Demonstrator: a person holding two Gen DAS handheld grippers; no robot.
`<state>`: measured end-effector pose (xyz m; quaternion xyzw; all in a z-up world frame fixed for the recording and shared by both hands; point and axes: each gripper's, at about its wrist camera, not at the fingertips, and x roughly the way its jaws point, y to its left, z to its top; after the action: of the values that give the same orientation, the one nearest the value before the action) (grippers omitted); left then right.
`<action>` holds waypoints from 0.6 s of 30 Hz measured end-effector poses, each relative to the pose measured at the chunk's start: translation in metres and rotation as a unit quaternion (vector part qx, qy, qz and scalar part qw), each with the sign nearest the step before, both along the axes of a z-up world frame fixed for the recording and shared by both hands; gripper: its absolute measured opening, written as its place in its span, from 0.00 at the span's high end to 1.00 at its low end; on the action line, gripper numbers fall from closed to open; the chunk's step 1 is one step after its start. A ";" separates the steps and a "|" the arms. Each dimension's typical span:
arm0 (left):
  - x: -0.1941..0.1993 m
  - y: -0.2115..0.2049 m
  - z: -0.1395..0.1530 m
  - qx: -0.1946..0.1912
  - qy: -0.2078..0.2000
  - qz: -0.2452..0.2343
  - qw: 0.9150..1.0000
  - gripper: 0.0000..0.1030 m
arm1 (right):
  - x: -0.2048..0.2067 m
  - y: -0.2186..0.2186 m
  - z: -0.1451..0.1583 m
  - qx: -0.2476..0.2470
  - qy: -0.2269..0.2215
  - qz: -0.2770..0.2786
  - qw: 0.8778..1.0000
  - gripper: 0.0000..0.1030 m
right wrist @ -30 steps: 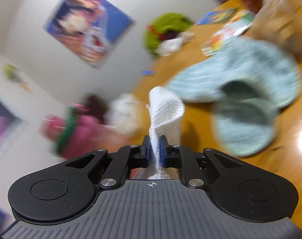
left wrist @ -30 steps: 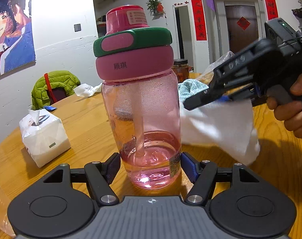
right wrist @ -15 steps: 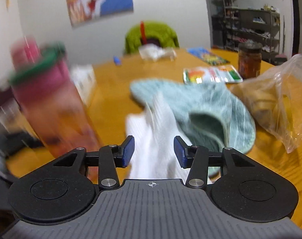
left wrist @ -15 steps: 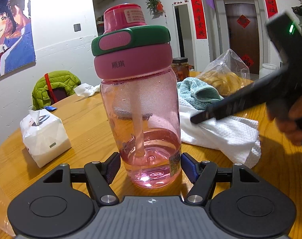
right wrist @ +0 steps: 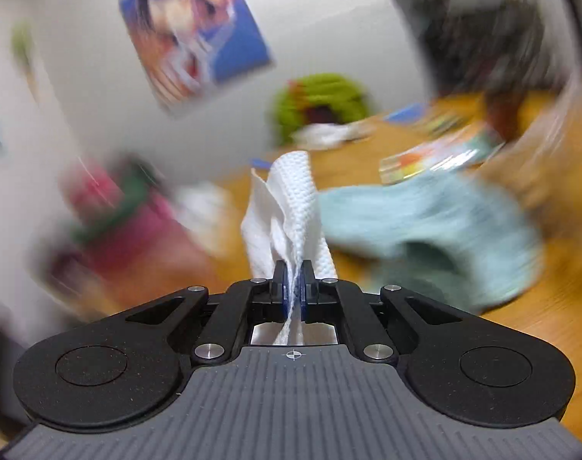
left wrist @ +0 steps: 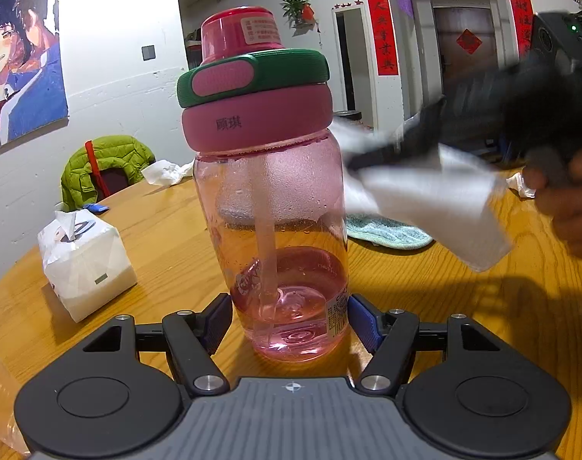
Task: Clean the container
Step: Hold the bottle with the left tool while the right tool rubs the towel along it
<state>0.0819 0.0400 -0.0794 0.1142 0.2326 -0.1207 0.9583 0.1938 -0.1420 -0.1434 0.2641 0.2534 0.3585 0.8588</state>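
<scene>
A pink see-through bottle with a pink and green lid stands upright on the wooden table, a little water in its bottom. My left gripper is shut on the bottle's base, one pad on each side. My right gripper has its jaws closing tight on a white cloth, and the pads press it. In the left wrist view the right gripper is blurred, with the white cloth hanging off the table beside the bottle's shoulder. The right wrist view shows the bottle only as a blur at the left.
A teal towel lies on the table behind the bottle. A white tissue pack sits at the left. A green jacket hangs on a chair at the far edge. A person's hand holds the right gripper at the right.
Half a second ago the right gripper stood open over the white cloth lying on the table; now it is shut on the cloth and has lifted it beside the bottle. Left gripper and bottle kept still.
</scene>
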 end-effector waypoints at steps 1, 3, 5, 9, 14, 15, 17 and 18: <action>0.000 0.000 0.000 0.000 0.000 0.000 1.000 0.38 | 0.005 -0.008 -0.006 0.082 0.029 0.027 0.996 0.95; 0.000 0.000 0.000 0.000 0.000 0.000 1.000 0.38 | 0.012 -0.012 -0.018 0.184 0.071 0.066 0.978 0.95; 0.000 0.000 0.000 -0.001 0.000 0.001 1.000 0.38 | 0.015 -0.008 -0.026 0.191 0.089 0.068 0.975 0.94; -0.001 -0.001 0.000 -0.002 -0.001 -0.001 1.000 0.38 | 0.024 0.003 -0.041 0.119 0.141 0.043 0.982 0.94; -0.001 -0.001 0.001 -0.002 -0.001 -0.001 1.000 0.38 | 0.034 0.027 -0.056 -0.014 0.192 0.025 0.981 0.92; -0.001 -0.001 0.001 -0.002 -0.001 -0.001 1.000 0.38 | 0.034 0.027 -0.054 -0.016 0.188 0.025 0.982 0.92; -0.001 -0.001 0.001 -0.001 -0.001 -0.001 1.000 0.38 | 0.028 0.017 -0.044 0.040 0.158 0.030 0.986 0.91; -0.001 -0.001 0.001 -0.001 -0.001 -0.002 1.000 0.38 | 0.024 0.010 -0.037 0.081 0.137 0.037 0.987 0.91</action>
<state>0.0809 0.0390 -0.0788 0.1138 0.2309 -0.1227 0.9585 0.2176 -0.1324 -0.1807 0.3697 0.3483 0.3699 0.7779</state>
